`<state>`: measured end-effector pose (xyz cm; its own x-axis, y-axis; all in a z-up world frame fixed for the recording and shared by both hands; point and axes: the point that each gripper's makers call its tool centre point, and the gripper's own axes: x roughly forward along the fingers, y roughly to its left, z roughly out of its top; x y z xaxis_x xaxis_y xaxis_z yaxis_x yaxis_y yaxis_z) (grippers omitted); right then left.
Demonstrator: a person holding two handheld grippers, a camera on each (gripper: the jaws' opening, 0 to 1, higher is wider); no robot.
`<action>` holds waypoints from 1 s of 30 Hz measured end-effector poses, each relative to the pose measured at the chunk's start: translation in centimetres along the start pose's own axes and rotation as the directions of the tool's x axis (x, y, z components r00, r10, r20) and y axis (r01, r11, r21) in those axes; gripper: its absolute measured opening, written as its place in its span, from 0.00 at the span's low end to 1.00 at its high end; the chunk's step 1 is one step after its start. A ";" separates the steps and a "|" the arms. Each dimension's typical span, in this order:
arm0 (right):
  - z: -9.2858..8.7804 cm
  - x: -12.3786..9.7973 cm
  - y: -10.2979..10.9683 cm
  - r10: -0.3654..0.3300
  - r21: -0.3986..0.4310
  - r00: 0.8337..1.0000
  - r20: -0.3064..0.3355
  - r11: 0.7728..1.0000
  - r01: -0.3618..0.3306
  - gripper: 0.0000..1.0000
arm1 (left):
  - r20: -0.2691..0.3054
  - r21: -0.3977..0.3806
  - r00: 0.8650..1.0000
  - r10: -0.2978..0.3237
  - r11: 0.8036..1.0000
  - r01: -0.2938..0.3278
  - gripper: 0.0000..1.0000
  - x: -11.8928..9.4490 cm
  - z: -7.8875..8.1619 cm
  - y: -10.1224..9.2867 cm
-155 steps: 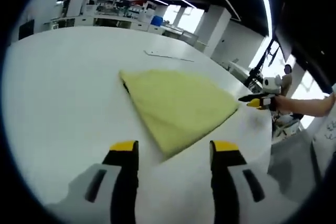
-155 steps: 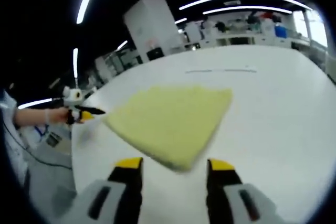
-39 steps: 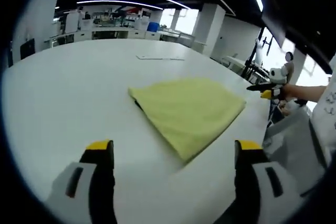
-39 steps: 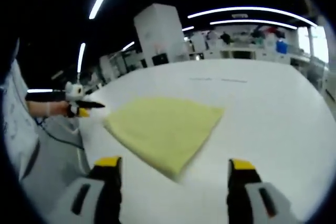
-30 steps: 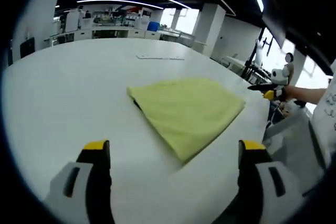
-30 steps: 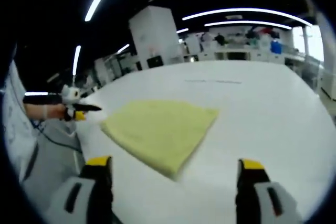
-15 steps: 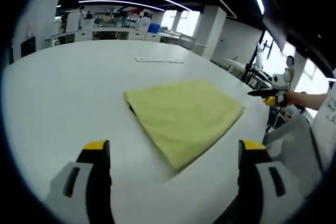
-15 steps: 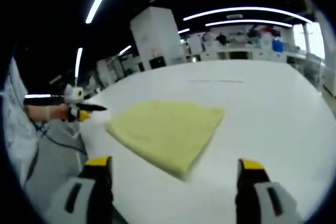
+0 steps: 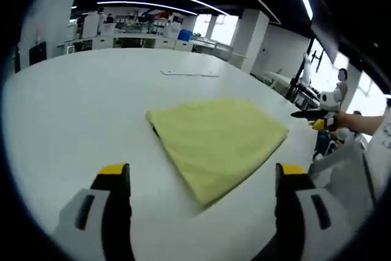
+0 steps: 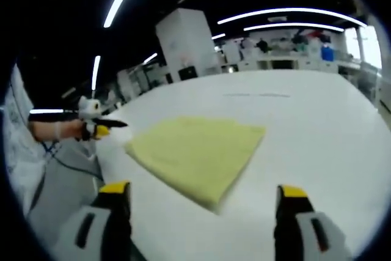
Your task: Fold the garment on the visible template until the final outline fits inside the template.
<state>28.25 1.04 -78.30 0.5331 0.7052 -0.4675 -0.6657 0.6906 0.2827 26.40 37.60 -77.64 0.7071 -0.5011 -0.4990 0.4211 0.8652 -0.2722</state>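
A yellow garment, folded into a flat wedge, lies on the white table. A thin dark edge shows under its left side. My left gripper hovers open just short of the garment's near corner, jaws wide apart and holding nothing. In the right gripper view the garment lies ahead of my right gripper, which is also open and holds nothing. Each gripper shows small in the other view, in a person's hand past the table's edge: the right gripper and the left gripper.
A thin pale strip lies on the table beyond the garment, seen as well in the right gripper view as a strip. The table's edge runs close beside the garment. Desks and a white pillar stand far behind.
Since the earliest frames both grippers' jaws have opened much wider and drawn back a little from the garment. Over the last second both views drift only slightly; the garment lies still.
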 end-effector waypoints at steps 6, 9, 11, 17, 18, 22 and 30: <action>0.4 0.0 0.2 -0.003 -0.004 1.000 0.009 1.000 0.003 0.99 | 0.004 0.001 1.000 -0.010 1.000 0.010 0.94 0.3 0.5 -0.2; 0.7 -0.2 0.5 -0.004 0.005 1.000 0.021 1.000 0.004 0.99 | 0.005 -0.001 1.000 -0.012 1.000 0.012 0.93 0.3 0.6 -0.2; 0.6 -0.2 0.5 -0.006 0.003 1.000 0.020 1.000 0.006 0.99 | 0.006 -0.004 1.000 -0.012 1.000 0.012 0.91 0.3 0.7 -0.2; 0.2 -0.1 0.5 -0.005 0.014 1.000 0.007 1.000 0.005 0.99 | -0.001 -0.010 1.000 -0.018 1.000 0.018 0.91 0.4 0.4 -0.1; 0.2 -0.1 0.5 -0.005 0.014 1.000 0.005 1.000 0.005 0.99 | -0.003 -0.012 1.000 -0.019 1.000 0.019 0.91 0.4 0.4 -0.2; 0.2 -0.1 0.7 0.005 0.010 1.000 0.000 1.000 -0.005 0.99 | -0.013 -0.003 1.000 -0.019 1.000 0.019 0.91 0.4 0.2 -0.3; 0.3 -0.2 -0.1 -0.011 0.005 1.000 0.000 1.000 0.011 0.99 | -0.018 0.009 1.000 -0.005 1.000 0.005 0.97 -0.4 -0.2 -0.1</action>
<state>28.41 0.85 -77.95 0.5404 0.6975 -0.4706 -0.6569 0.6992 0.2820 25.95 37.77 -77.58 0.6945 -0.5052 -0.5123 0.4298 0.8623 -0.2677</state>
